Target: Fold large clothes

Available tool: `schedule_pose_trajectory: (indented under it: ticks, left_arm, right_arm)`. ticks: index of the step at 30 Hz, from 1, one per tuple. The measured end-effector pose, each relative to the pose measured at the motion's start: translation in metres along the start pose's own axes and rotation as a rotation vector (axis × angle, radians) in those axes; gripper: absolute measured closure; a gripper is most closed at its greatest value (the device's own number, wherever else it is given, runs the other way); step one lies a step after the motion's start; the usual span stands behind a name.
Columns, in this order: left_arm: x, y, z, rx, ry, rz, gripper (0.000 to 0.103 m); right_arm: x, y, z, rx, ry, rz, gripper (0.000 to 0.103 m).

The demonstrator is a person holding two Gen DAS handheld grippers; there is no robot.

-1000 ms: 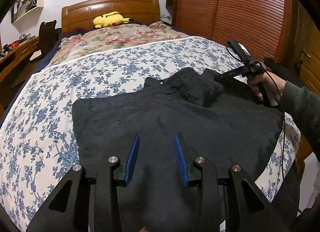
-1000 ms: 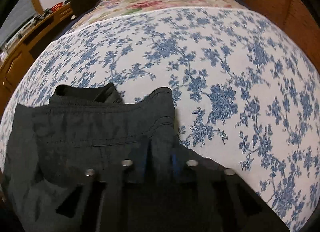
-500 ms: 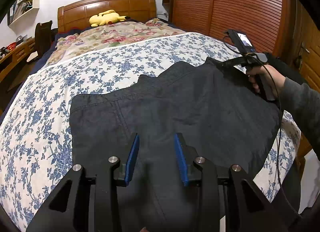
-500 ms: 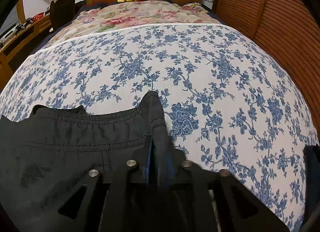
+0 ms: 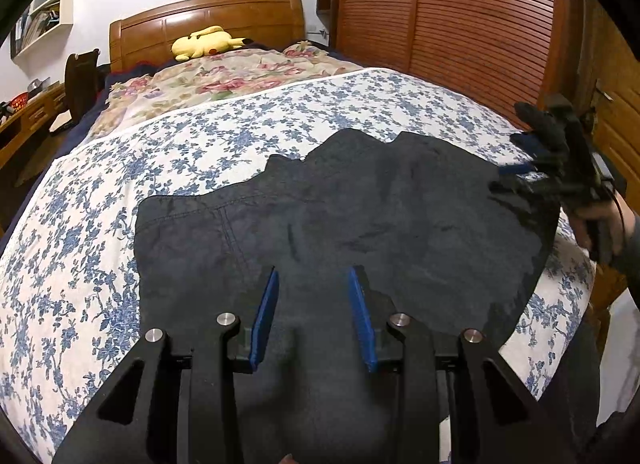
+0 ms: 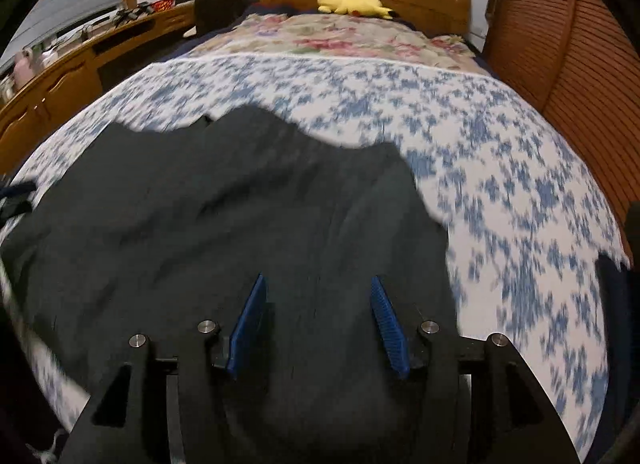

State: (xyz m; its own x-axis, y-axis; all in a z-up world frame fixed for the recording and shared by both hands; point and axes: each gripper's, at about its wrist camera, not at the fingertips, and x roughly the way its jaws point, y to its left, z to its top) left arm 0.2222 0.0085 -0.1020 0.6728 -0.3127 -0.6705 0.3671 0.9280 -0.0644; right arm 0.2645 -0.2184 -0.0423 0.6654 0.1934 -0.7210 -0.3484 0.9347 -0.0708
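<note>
A dark pair of trousers lies spread on the blue-flowered bedsheet, its waistband toward the headboard. My left gripper is open and empty, hovering over the near part of the cloth. My right gripper is open and empty above the trousers; the right wrist view is blurred by motion. In the left wrist view the right gripper shows at the garment's right edge, held by a hand.
A yellow plush toy lies by the wooden headboard on a floral quilt. A wooden wardrobe stands to the right of the bed. A wooden desk runs along the left.
My right gripper let go of the waistband corner, opened and pulled back to the right and toward me. The trousers settled flatter on the bed. My left gripper stayed open in place.
</note>
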Motion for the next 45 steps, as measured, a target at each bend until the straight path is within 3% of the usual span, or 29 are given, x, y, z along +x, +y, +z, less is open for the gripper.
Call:
schedule_pose_trajectory:
  ticks: [5, 8, 10, 18, 23, 29, 33, 38, 41, 45]
  left_arm:
    - [0.0, -0.012, -0.001, 0.01, -0.001, -0.018, 0.066]
    - [-0.001, -0.021, -0.003, 0.018, -0.004, -0.029, 0.066]
    - [-0.004, -0.027, -0.003, 0.024, -0.016, -0.032, 0.066]
    - [-0.016, -0.045, -0.017, 0.021, -0.03, -0.016, 0.066]
    - [-0.014, -0.042, -0.028, 0.012, 0.01, 0.015, 0.066]
    - [-0.017, -0.032, -0.044, -0.015, 0.051, 0.068, 0.066]
    - [-0.027, -0.015, -0.068, -0.067, 0.087, 0.112, 0.066]
    - [-0.04, 0.009, -0.094, -0.14, 0.131, 0.16, 0.062]
    - [-0.039, 0.017, -0.1, -0.14, 0.155, 0.229, 0.061]
    - [-0.032, 0.026, -0.104, -0.164, 0.168, 0.217, 0.061]
  right_arm:
    - [-0.001, -0.034, -0.042, 0.047, 0.046, -0.092, 0.047]
    - [0.014, -0.063, -0.065, 0.132, 0.09, -0.028, 0.047]
    - [0.013, -0.075, -0.071, 0.192, 0.069, 0.013, 0.046]
    - [-0.002, -0.057, -0.069, 0.129, 0.0, -0.136, 0.045]
    - [-0.026, -0.024, -0.067, 0.037, -0.126, -0.208, 0.045]
    - [-0.039, 0.013, -0.056, -0.006, -0.203, -0.117, 0.045]
    - [-0.029, 0.03, -0.053, 0.002, -0.214, 0.026, 0.045]
    - [-0.011, 0.051, -0.06, -0.08, -0.169, 0.087, 0.045]
    - [-0.004, 0.058, -0.062, -0.108, -0.148, 0.097, 0.045]
    - [0.0, 0.054, -0.066, -0.103, -0.142, 0.109, 0.045]
